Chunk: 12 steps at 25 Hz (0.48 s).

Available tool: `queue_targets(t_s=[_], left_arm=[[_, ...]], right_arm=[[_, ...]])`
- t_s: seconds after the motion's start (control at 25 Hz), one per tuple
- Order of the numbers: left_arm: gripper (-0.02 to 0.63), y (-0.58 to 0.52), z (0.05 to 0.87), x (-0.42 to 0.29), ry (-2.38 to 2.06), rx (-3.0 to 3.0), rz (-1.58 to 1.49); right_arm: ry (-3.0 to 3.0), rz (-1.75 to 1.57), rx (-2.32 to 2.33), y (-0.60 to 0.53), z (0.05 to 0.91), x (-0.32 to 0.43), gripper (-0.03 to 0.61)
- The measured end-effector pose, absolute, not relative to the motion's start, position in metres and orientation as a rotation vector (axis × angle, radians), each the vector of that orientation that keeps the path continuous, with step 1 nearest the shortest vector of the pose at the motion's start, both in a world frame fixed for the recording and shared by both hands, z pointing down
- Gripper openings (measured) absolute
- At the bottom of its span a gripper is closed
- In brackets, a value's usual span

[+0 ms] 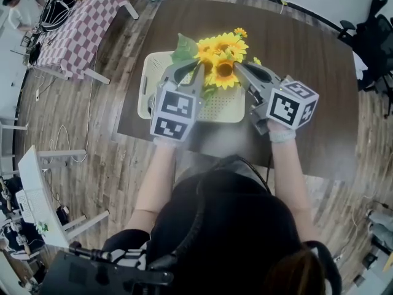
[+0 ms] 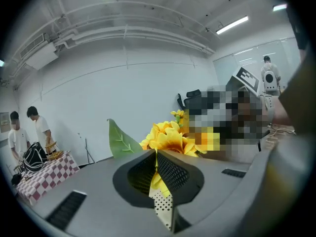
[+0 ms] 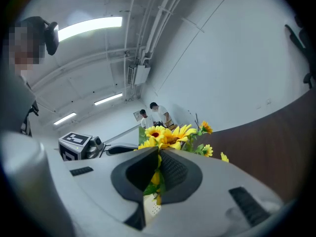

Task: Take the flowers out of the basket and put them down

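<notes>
In the head view the flowers (image 1: 222, 54) are gripped between left gripper (image 1: 198, 74) and right gripper (image 1: 241, 67), with the basket (image 1: 153, 66) below them, so lifting-out is judged under way and a carry aside is needed; in the left gripper view the jaws are closed on a yellow bloom; in the right gripper view, on leaf and bloom; no writing is legible.

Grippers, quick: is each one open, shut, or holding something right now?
Left gripper: shut on the flowers, petals pinched between its jaws.
Right gripper: shut on the same flowers, from the other side.
</notes>
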<state>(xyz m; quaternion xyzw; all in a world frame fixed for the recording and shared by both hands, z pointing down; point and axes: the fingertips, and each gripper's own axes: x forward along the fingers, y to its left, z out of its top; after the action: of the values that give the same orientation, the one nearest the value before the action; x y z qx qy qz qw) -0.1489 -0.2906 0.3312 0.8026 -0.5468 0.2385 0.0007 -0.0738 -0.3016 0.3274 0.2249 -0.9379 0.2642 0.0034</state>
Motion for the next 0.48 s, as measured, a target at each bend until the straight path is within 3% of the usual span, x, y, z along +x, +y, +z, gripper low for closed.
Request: queue_targets(t_s=[0.16, 0.48], left_arm=[[0.008, -0.293, 0.330, -0.145, -1.681, 2.556, 0.753], [0.008, -0.314, 0.319, -0.047, -1.632, 2.599, 0.806]], right_arm=[[-2.946, 0.827, 0.758, -0.302, 0.324, -0.070, 0.008], [-2.970, 0.880, 0.811, -0.321, 0.315, 0.027, 0.008]])
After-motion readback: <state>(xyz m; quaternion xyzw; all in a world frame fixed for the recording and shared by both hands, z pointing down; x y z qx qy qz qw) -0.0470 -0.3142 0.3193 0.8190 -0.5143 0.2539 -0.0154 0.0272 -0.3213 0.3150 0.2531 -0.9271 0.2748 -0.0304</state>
